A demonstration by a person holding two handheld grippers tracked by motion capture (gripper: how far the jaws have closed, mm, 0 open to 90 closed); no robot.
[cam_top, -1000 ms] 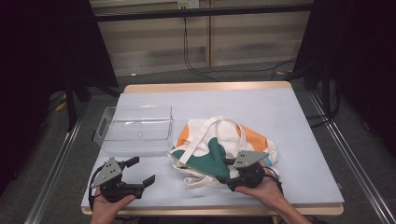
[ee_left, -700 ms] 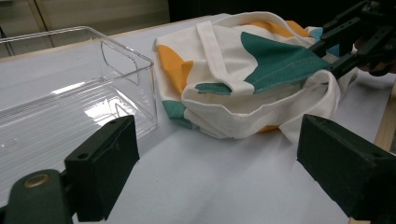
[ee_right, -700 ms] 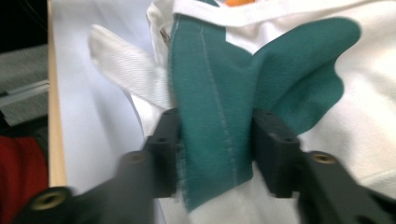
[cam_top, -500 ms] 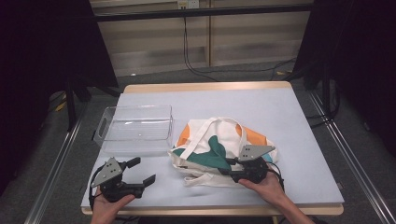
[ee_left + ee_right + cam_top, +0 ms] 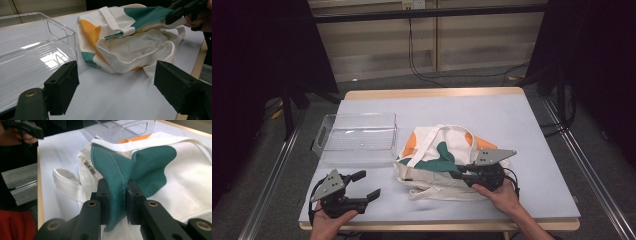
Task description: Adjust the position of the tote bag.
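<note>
Since the earlier frames, the right gripper (image 5: 462, 174) has been shifting from the near right part of the tote bag (image 5: 439, 160) toward its middle and lifting slightly, and its jaws have just been closing with cloth between them. The left gripper (image 5: 364, 185) is staying where it was, at the near left corner of the table (image 5: 532, 125); its jaws have narrowed slightly but are standing wide apart with nothing between them.

In the right gripper view, the right gripper (image 5: 117, 202) is pinching a raised fold of the bag's green panel (image 5: 125, 167), both pads pressing on the fabric. The cream, green and orange tote bag is lying crumpled at the near middle of the table, just right of the clear plastic bin (image 5: 354, 137), which is sitting at the left, apart from the bag. A loose handle (image 5: 66, 182) is trailing toward the near edge.

The step in hand appears to be taking first hold of the bag. The next move probably calls for lifting the pinched fold so the mouth (image 5: 140, 47) is opening, then bringing the left gripper across to take the opposite rim. The grip is on one layer only, so slippage is a risk.
</note>
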